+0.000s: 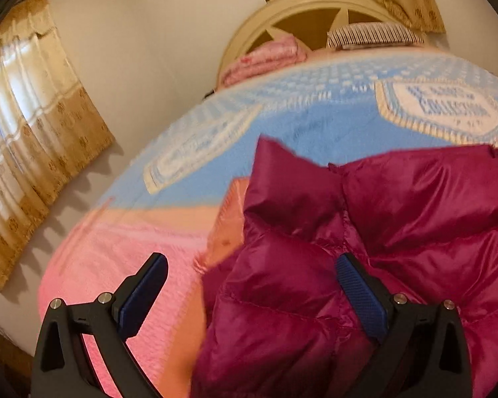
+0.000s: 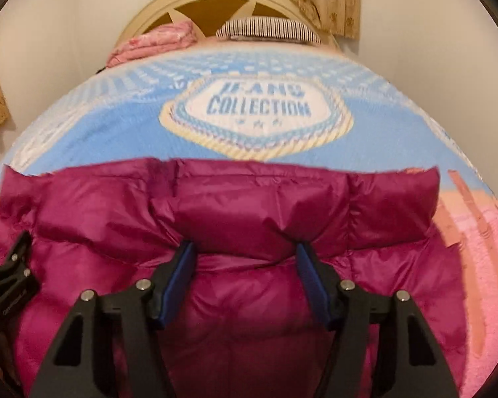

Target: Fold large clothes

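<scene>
Here, a magenta puffer jacket (image 2: 235, 232) lies on a bed, over a blanket (image 2: 93, 132) w/ a blue upper field and pink lower field; its far edge sits just below the "JEANS COLLECTION" badge (image 2: 257, 117). Right gripper (image 2: 245, 248): jaws partly apart, a puffed quilted section bulging between the blue pads; whether the pads actually press the cloth cannot be told, so read as not yet clamped. Left gripper (image 1: 249, 265): jaws wide apart, at the jacket's left edge; the right-hand pad lies against or just over the fabric, the left-hand pad over bare pink blanket, nothing gripped. Its body also shows at the left edge of the right wrist view. Handling, as a judgement: garment looks light, very soft and springy; shell is shiny, prob. slippery, and the fill will puff back after pressing, so folds may spring open. Best hold approx. at a stitched seam or hem edge, where the layers are thin and flat, rather than on a fat baffle that can squeeze out of the pads. Pink folded cloth (image 2: 156, 41) and striped pillow (image 2: 269, 30) rest by the headboard (image 2: 169, 3), well apart from the jacket.
</scene>
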`<state>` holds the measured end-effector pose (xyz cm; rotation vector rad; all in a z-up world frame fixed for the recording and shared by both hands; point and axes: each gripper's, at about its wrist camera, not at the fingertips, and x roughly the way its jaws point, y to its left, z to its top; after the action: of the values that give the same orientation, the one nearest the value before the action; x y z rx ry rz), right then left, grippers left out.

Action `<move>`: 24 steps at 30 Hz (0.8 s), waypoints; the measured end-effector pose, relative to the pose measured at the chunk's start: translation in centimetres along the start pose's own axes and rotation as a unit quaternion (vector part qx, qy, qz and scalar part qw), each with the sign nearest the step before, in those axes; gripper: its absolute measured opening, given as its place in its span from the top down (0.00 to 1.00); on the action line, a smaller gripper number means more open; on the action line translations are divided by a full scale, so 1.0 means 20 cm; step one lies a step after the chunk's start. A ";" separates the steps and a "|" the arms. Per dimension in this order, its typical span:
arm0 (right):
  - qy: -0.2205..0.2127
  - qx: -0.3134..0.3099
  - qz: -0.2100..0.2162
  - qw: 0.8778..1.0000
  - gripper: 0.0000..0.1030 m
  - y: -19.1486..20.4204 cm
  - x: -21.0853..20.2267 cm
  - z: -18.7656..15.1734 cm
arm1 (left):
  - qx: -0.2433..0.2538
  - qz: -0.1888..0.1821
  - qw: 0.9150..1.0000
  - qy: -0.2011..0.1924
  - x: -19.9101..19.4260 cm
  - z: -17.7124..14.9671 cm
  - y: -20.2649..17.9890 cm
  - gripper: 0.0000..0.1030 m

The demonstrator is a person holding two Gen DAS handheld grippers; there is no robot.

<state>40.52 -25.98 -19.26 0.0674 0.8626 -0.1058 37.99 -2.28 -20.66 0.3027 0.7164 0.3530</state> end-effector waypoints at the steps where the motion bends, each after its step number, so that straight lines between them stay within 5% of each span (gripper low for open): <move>1: 0.000 -0.002 -0.003 1.000 0.35 -0.01 0.00 -0.01 | 0.001 0.000 1.000 0.000 0.00 0.00 -0.01 0.01; 18: 0.014 -0.022 -0.025 0.999 0.32 0.02 0.08 -0.04 | 0.013 -0.004 1.000 0.015 0.05 0.00 -0.05 0.01; 24: -0.011 -0.013 -0.012 1.000 0.26 0.01 -0.08 -0.06 | 0.011 -0.006 1.000 0.017 0.06 -0.01 -0.06 0.01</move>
<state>38.61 -25.62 -18.79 0.0315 0.8436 -0.1169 38.93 -2.85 -21.84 0.3142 0.7559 0.3395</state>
